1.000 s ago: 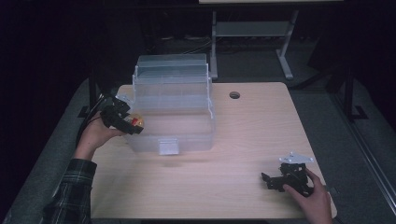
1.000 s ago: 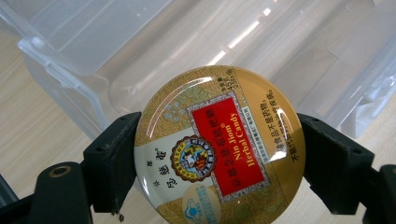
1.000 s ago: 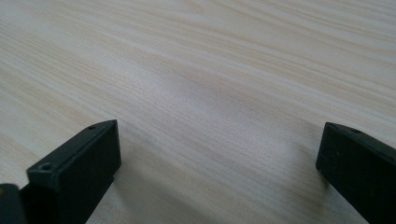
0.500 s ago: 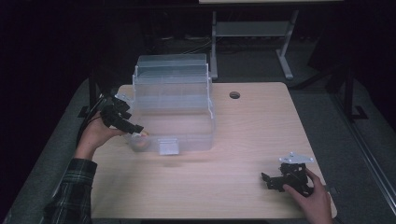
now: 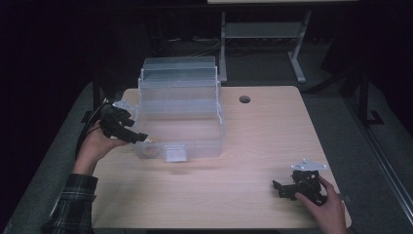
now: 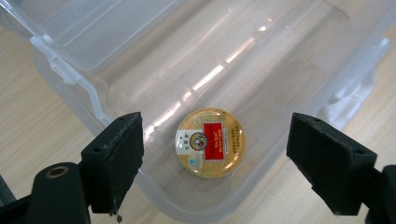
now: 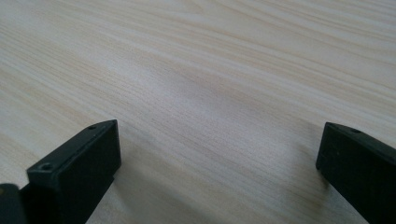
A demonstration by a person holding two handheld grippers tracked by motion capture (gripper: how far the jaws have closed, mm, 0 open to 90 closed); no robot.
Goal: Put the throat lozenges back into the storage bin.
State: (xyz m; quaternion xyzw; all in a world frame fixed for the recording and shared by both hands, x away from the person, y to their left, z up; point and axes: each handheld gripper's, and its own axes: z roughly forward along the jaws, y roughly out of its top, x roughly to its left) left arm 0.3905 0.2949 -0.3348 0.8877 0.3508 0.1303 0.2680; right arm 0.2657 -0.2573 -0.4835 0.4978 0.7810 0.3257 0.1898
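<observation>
Black jaws of the left hand-held gripper (image 6: 215,163) stand wide apart and grip nothing. Between them, seen from the left gripper view, a round gold tin (image 6: 209,142) with a red label lies flat on the floor of the clear plastic box (image 6: 261,56), free of both jaws. The tin sits close to the box's near wall, toward its corner. In the high view the left hand-held gripper (image 5: 141,138) sits at about nine o'clock on the counter (image 5: 272,126), its jaws reaching over the left front rim of the clear plastic box (image 5: 180,112); the tin (image 5: 152,142) shows there as no more than a small warm smudge behind the wall, so its label cannot be read from above. A hand (image 5: 97,146) with a plaid sleeve holds this tool from the counter's left edge.

The box stands open at roughly eleven o'clock, its stepped trays rising toward the far side, a latch tab at the middle of its front wall.

Out at about five o'clock, well apart from the box, the right hand-held gripper (image 5: 282,187) lies low on the bare wood with a hand (image 5: 324,204) over it. Its own view shows its jaws spread wide with nothing between them but pale wood grain (image 7: 210,93). A small round hole (image 5: 244,99) marks the counter near one o'clock.
</observation>
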